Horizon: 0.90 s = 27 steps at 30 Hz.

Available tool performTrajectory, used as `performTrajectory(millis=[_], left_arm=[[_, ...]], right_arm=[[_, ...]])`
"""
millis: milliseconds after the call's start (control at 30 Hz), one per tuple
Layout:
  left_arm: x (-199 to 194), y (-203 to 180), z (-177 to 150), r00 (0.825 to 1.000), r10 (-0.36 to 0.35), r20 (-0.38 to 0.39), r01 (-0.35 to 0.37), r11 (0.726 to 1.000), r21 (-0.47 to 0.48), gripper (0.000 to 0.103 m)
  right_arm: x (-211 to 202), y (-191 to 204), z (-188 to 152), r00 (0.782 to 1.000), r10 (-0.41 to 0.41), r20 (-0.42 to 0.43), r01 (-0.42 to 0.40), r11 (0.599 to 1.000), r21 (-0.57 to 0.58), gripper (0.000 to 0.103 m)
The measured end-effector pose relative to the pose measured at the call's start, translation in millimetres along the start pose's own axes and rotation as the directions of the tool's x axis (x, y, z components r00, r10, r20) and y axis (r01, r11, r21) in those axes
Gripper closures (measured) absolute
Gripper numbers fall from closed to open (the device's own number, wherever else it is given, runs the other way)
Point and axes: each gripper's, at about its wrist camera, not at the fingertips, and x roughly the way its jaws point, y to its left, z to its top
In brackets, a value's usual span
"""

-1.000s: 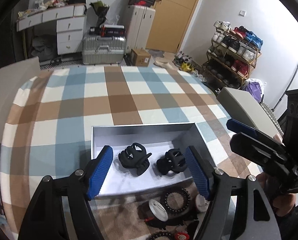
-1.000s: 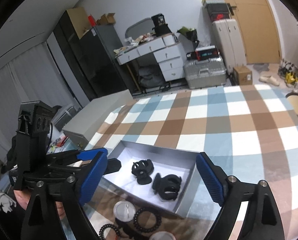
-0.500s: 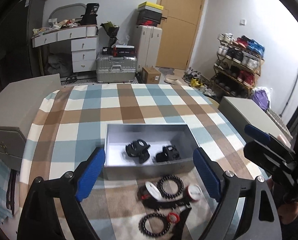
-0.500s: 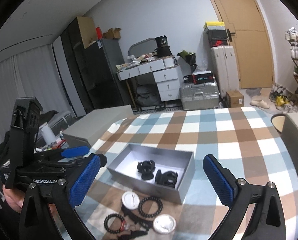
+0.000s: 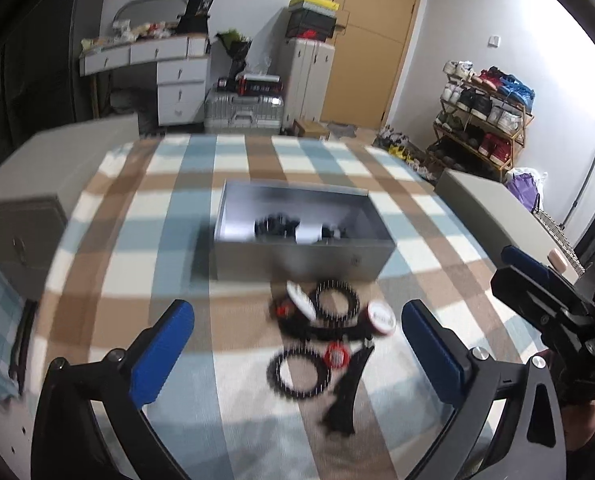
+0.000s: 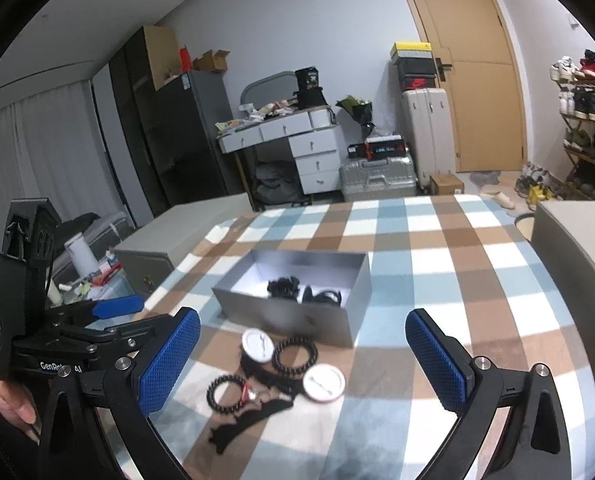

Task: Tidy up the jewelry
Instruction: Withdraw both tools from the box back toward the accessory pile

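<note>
An open grey box [image 6: 329, 320] [image 5: 297, 256] sits on the plaid cloth with two black hair claws [image 6: 283, 288] [image 5: 275, 224] inside. In front of it lie two black bead bracelets [image 6: 296, 356] [image 5: 297, 376], two round white badges [image 6: 323, 382] [image 5: 381, 318], and black strips [image 6: 249, 420]. My left gripper [image 5: 297, 360] is open and empty, above the loose pieces. My right gripper [image 6: 301, 360] is open and empty, also above them. Each gripper shows at the edge of the other's view.
Grey cabinets [image 5: 21, 216] [image 6: 573, 272] flank the table on both sides. Behind the table stand a desk with drawers [image 6: 293, 148], suitcases [image 6: 377, 180] and a shoe rack [image 5: 481, 116]. The plaid tablecloth [image 6: 437, 264] spreads wide around the box.
Both grippers have pulled back and up from the box, so the box looks smaller and the loose bracelets and badges are in full view. Both stay open.
</note>
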Motion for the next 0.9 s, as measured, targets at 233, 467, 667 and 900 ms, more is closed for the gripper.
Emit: performTrajectory(millis=[233,467,667,900], left_arm=[[11.8,11.7,-38.2,0.991,-0.079,-0.105,0.071,0.995,-0.076,0.002],[18.1,0.6,-57.8,0.974,-0.137,-0.181,0.128,0.99,-0.06,0.002],[25.4,-18.4,-58.8,0.97,-0.096,-0.222,0.108,0.993,0.039,0.002],[37.9,-33.5,-65.4,0.955,-0.031,-0.294,0.074,0.988,0.136,0.026]], right_arm=[[4.8,1.8,-33.4,0.995,-0.048,-0.087,0.048,0.999,-0.006,0.0],[11.1,-5.8,-55.4,0.986,-0.044,-0.162,0.049,0.998,0.027,0.0],[7.5,-10.8,-61.9,0.985,-0.039,-0.168,0.046,0.998,0.042,0.0],[3.9,-13.9,-62.0,0.987,-0.04,-0.159,0.049,0.997,0.054,0.0]])
